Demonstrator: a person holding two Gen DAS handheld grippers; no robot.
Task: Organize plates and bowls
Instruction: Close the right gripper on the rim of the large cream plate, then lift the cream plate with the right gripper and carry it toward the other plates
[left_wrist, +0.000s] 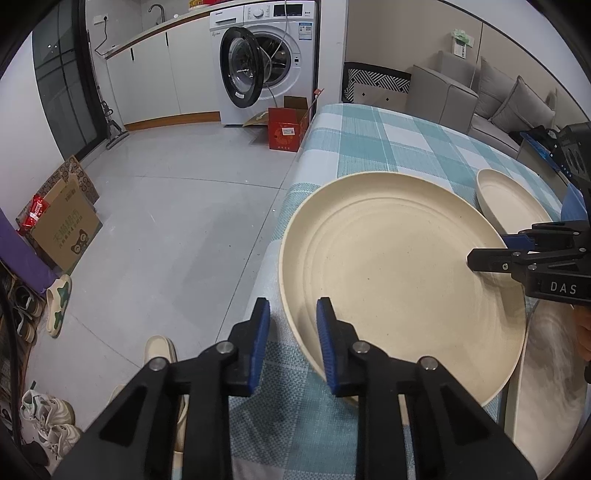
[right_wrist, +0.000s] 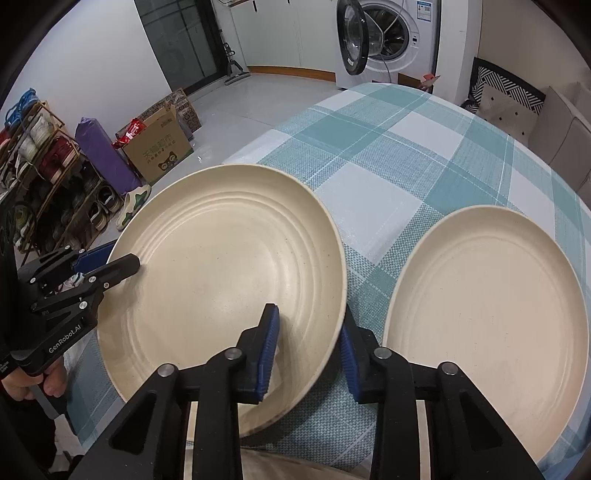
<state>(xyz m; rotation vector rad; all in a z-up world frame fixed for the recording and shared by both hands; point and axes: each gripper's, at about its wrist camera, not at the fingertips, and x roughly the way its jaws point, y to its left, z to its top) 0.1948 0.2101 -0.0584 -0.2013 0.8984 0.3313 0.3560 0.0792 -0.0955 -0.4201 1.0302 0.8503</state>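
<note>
A large cream plate (left_wrist: 399, 266) (right_wrist: 221, 266) with ringed grooves lies at the left edge of a table covered by a teal checked cloth (left_wrist: 388, 140) (right_wrist: 388, 147). My left gripper (left_wrist: 293, 343) (right_wrist: 118, 258) is shut on its near-left rim, one finger inside the plate and one outside. My right gripper (right_wrist: 308, 343) (left_wrist: 491, 253) is shut on the opposite rim in the same way. A second cream plate (right_wrist: 487, 295) (left_wrist: 509, 206) rests flat on the cloth just right of the large one, apart from both grippers.
The table edge drops to a grey floor on the left. On the floor stand a cardboard box (left_wrist: 66, 229), a red box (left_wrist: 284, 129), a shoe rack (right_wrist: 44, 177) and a washing machine (left_wrist: 266, 62) with its door open. A grey sofa (left_wrist: 517, 96) lies behind the table.
</note>
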